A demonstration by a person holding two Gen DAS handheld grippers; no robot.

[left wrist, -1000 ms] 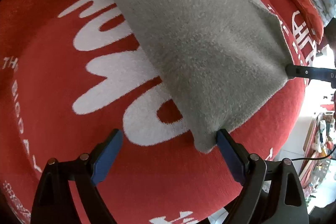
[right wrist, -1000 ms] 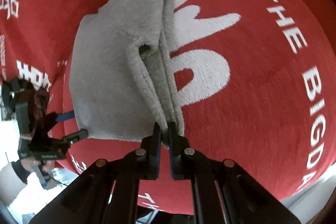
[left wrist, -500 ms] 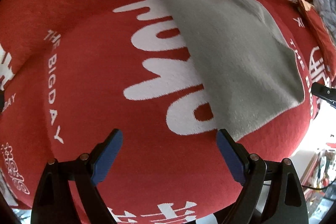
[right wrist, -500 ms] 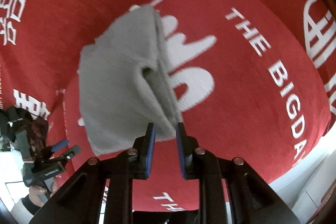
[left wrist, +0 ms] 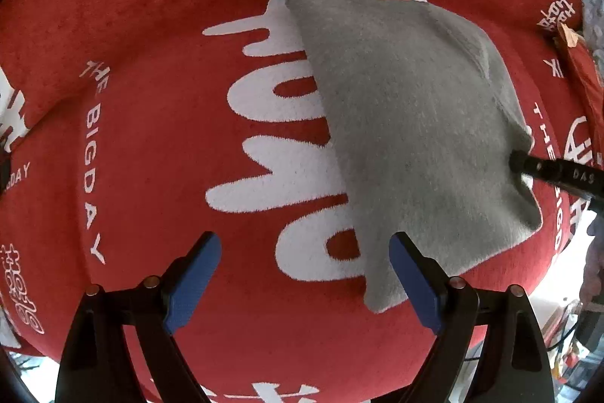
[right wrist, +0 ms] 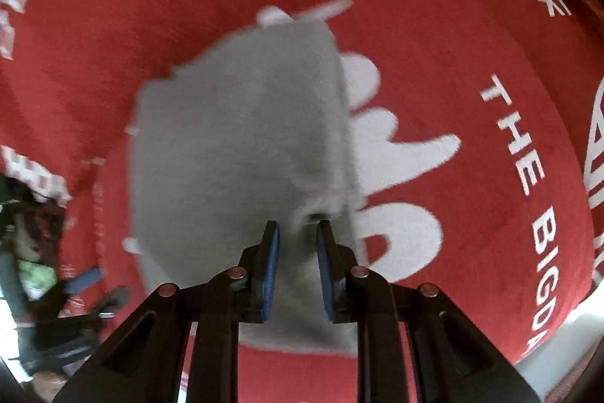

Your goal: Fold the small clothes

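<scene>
Red blanket (left wrist: 158, 146): covered the whole surface, plush, with large white lettering and the words "THE BIGDAY" in an arc
Left gripper (left wrist: 304, 280): jaws stood wide apart over the blanket's white lettering, nothing between the blue pads; the right-hand pad (left wrist: 413, 280) lay just at the near corner of the cloth, contact not clear
Grey cloth (left wrist: 415, 138): small fuzzy garment, folded into a rough wedge, lying flat on the blanket right of centre in the left wrist view, its narrow corner pointing toward the left gripper
Cloth in right wrist view (right wrist: 234, 153): blurred, lying on the blanket with a folded edge running along its right side
Right gripper (right wrist: 297, 237): jaws had just been opening, then stood a little apart above the cloth's near end, pads not pressing on it
Right gripper's finger (left wrist: 555, 172): black tip touching or just over the cloth's right edge in the left wrist view
</scene>
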